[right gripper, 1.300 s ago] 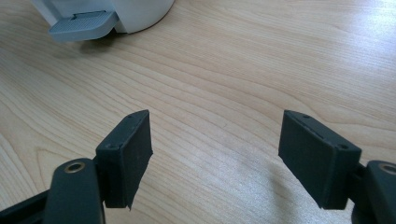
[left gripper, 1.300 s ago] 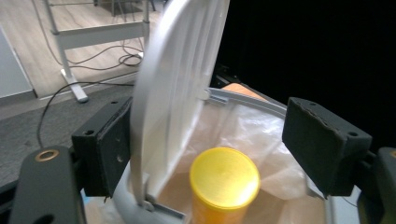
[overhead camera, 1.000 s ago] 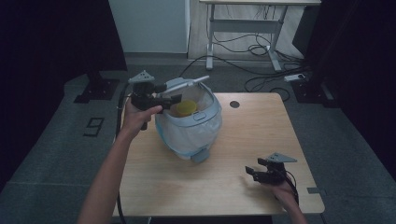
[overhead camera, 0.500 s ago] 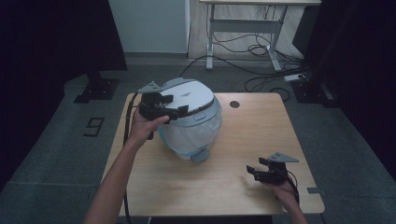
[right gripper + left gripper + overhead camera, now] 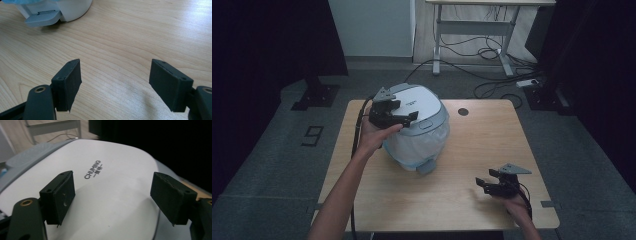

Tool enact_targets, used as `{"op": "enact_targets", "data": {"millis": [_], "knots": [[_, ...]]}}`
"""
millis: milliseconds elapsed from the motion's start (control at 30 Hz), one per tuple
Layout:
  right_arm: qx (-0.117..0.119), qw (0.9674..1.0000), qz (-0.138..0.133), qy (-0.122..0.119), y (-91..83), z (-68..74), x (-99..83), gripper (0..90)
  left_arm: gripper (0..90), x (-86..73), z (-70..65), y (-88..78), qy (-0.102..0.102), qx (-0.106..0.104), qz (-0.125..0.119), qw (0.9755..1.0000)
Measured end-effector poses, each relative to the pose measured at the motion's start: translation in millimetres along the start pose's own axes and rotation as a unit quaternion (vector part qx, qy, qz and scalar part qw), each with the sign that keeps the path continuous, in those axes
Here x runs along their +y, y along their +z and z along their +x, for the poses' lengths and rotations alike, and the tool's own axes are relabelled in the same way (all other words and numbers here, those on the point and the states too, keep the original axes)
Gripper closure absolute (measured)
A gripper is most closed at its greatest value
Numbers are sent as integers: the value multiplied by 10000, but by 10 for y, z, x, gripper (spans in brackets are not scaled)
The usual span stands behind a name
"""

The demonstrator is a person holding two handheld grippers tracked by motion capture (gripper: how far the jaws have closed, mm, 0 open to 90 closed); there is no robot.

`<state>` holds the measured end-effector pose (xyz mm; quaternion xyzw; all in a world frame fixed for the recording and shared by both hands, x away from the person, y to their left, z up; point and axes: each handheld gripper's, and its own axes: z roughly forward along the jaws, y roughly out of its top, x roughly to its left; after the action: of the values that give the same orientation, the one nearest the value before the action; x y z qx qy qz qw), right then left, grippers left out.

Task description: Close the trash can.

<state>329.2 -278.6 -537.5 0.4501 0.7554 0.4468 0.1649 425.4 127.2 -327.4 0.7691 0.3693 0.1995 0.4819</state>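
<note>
Two grippers here, both spread wide with nothing held. Left gripper (image 5: 404,116) sits over the bin (image 5: 417,130), its fingers (image 5: 58,197) hovering just above the white lid (image 5: 112,187), with the CHUMING print (image 5: 93,169) just ahead of and between them. Right gripper (image 5: 486,181) is well apart from the bin, low over the bare wooden table (image 5: 120,42), with the bin's grey pedal (image 5: 42,18) far ahead of its left finger.
</note>
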Motion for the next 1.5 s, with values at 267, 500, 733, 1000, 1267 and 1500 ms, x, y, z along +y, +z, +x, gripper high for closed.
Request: {"op": "enact_targets", "data": {"millis": [267,500,733,1000,1267,1500], "knots": [[3,10000,2,1,-6,-9,-1,252,198,41,-8,76,3,212,44,9998],[14,10000,37,-15,5,-1,-5,251,199,54,-26,93,-21,314,70,9995],[31,10000,50,-33,13,11,-5,251,217,71,-77,105,119,536,214,9983],[32,10000,37,-24,5,3,-4,251,222,47,-90,110,69,544,115,9984],[19,10000,-2,19,-20,-34,0,251,186,-12,-76,-3,17,251,-64,9997],[3,10000,-41,61,-51,-79,1,251,184,-153,-85,-299,-84,75,-347,9993]]}}
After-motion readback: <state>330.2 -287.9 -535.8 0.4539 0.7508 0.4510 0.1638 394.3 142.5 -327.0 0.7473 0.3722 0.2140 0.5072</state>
